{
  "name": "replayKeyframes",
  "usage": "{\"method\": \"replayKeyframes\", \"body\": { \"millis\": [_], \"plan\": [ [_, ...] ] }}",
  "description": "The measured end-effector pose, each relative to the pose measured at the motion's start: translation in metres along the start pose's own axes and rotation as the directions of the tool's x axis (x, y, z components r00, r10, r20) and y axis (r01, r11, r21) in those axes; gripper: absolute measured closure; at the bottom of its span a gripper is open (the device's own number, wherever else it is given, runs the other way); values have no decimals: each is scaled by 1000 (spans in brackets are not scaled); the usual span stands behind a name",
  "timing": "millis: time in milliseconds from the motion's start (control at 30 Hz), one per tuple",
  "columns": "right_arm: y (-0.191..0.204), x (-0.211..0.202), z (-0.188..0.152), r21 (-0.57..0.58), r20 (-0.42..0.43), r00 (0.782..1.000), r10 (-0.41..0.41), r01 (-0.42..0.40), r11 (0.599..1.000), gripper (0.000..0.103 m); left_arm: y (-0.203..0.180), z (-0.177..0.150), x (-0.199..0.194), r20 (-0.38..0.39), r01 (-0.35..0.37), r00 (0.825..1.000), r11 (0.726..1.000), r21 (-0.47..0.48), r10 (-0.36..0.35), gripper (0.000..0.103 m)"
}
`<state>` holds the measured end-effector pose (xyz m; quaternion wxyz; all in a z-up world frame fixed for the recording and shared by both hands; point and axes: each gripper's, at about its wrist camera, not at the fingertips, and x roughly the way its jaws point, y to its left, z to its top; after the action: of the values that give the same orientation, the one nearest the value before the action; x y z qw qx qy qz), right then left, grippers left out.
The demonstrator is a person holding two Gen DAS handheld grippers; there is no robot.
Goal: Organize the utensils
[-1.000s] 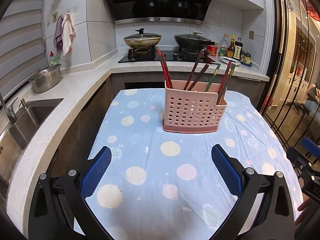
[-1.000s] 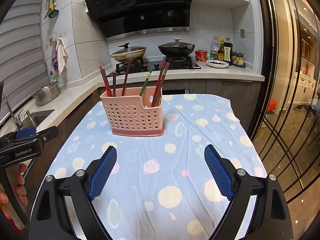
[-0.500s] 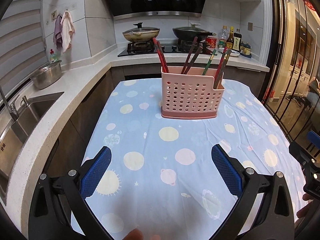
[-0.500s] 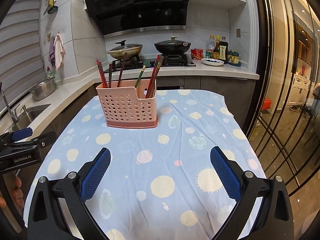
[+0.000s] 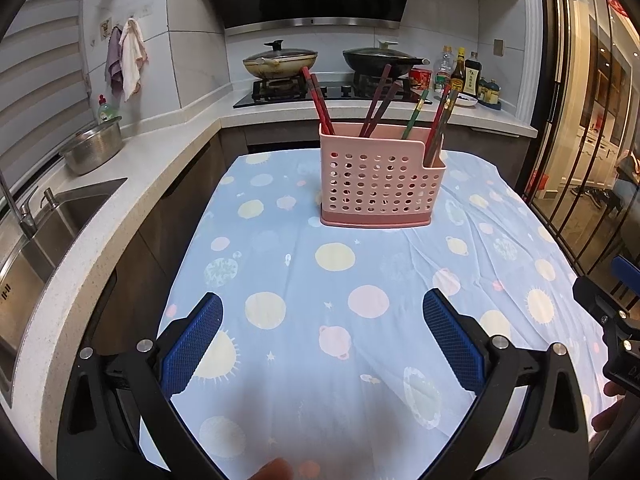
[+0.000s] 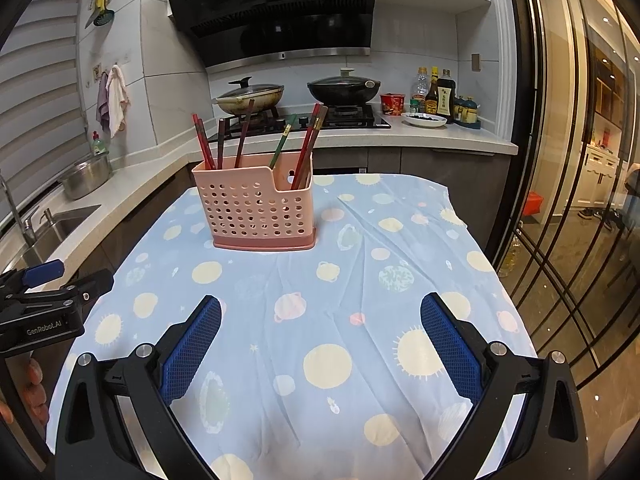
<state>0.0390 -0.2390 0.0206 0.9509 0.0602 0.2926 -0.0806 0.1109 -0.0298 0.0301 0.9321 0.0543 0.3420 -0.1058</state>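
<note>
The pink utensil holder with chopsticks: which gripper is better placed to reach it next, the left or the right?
Probably the left, though only slightly. The pink holder stands almost straight ahead of the left gripper; from the right gripper it sits off to the left. Both have open, empty jaws.

Home kitchen: stove (image 6: 304, 118) w/ woks, sink (image 5: 44, 224).

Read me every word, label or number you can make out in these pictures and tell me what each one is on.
"GenRobot.AI": white lettering on the black body of the left gripper, seen from the right wrist camera.
Labels on the sauce bottles and the red cup on the counter: too small and blurred to read.
Pink basket and tablecloth: no text.
</note>
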Motion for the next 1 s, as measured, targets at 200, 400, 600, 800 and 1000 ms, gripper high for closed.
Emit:
{"method": "replayKeyframes", "body": {
  "millis": [200, 400, 600, 800, 1000],
  "plan": [
    [-2, 1, -2, 6, -8, 1000, -6, 6, 1000, 7, -2, -3, 1, -13, -4, 1000, 1000, 11, 4, 7],
    [-2, 3, -4, 10, -10, 1000, -9, 9, 1000, 7, -4, -6, 2, -22, -6, 1000, 1000, 16, 7, 7],
    [-2, 3, -5, 8, -12, 1000, -10, 10, 1000, 7, -1, -7, 4, -34, -23, 999, 1000, -3, 22, 7],
    [-3, 5, -6, 12, -20, 1000, -14, 14, 1000, 7, 0, -8, 6, -39, -32, 999, 999, -1, 32, 7],
    [-2, 7, -7, 12, -27, 999, -18, 18, 1000, 7, 0, -8, 7, -34, -43, 998, 999, 11, 43, 7]
  ]
}}
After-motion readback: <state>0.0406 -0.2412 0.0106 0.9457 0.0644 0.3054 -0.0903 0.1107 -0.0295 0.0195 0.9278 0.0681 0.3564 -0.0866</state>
